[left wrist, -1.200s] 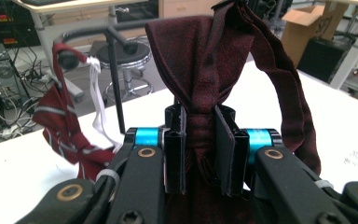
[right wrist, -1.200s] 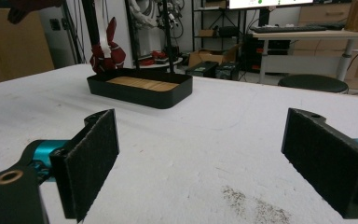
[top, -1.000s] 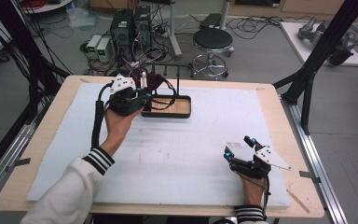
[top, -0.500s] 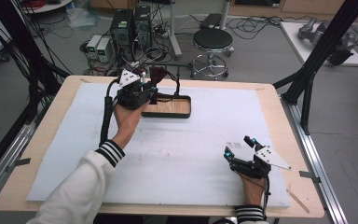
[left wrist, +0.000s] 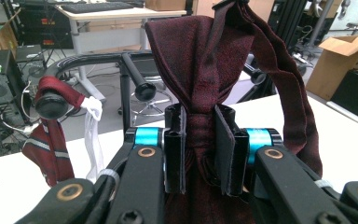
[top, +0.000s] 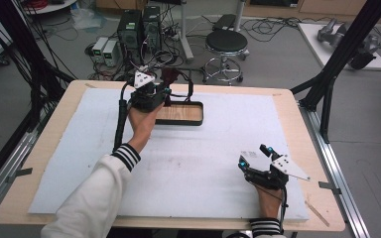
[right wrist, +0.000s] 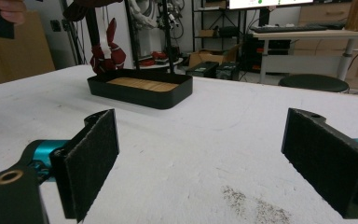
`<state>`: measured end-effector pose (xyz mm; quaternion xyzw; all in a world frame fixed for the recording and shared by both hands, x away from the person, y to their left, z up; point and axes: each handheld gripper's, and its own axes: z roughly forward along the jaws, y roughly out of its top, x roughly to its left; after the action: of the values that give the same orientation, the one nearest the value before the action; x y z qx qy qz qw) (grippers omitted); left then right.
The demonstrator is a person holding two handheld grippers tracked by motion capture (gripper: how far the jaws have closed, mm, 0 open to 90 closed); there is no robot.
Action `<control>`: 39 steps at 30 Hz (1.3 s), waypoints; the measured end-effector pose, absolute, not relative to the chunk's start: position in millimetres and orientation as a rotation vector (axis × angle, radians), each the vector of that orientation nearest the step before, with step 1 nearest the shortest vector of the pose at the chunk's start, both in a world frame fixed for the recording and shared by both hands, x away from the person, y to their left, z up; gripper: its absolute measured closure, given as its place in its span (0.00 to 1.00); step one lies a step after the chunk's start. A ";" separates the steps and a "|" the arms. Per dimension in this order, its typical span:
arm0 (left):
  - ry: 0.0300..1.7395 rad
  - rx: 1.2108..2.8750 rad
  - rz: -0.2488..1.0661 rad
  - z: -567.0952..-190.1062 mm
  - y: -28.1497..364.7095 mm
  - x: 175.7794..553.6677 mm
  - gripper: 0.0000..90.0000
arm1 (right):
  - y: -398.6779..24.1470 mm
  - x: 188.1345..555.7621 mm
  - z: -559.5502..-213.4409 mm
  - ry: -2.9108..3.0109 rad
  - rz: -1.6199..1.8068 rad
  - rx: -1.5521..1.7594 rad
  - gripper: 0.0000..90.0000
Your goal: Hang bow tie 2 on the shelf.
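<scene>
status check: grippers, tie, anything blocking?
Left gripper shut on dark red tie, at rack over tray. Right gripper open, empty, low over table. Striped tie already hangs on rack.

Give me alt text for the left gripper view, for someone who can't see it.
The left tongs are shut on a bunched dark maroon fabric necktie that rises between the black pads. Behind, a striped red necktie hangs from a black metal rack peg above the white table.

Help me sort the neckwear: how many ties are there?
2. A dark red tie is pinched in the left claw; a striped red tie hangs from the rack's peg. Others may be hidden.
</scene>
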<state>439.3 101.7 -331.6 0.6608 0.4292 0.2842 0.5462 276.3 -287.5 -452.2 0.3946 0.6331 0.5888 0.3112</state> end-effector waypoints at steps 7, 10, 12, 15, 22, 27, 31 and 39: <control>1.032 1.572 0.686 -333.2 103.4 445.7 0.83 | -287.8 276.7 -452.2 1.669 1.553 1.039 0.11; 1.035 1.570 0.685 -333.5 102.5 447.7 0.83 | -287.5 276.3 -452.2 1.671 1.555 1.044 0.11; 1.035 1.570 0.686 -333.8 102.1 448.1 0.83 | -287.4 276.4 -452.2 1.670 1.553 1.043 0.11; 1.049 1.568 0.685 -336.6 101.9 451.1 0.83 | -287.3 276.4 -452.2 1.671 1.550 1.041 0.11; 1.062 1.560 0.683 -338.5 100.4 455.1 0.83 | -287.3 276.2 -452.2 1.672 1.548 1.040 0.11; 1.061 1.558 0.687 -334.7 98.6 457.5 0.83 | -287.4 276.4 -452.1 1.672 1.553 1.041 0.11; 1.061 1.558 0.691 -332.0 97.1 459.4 0.83 | -287.4 276.3 -452.1 1.671 1.555 1.043 0.11; 1.075 1.559 0.686 -335.1 95.0 462.3 0.83 | -287.8 276.8 -452.2 1.668 1.554 1.036 0.11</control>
<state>462.3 95.0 -335.1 0.6541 0.4511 0.2877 0.5346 276.8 -287.8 -452.2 0.3930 0.6326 0.5892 0.3134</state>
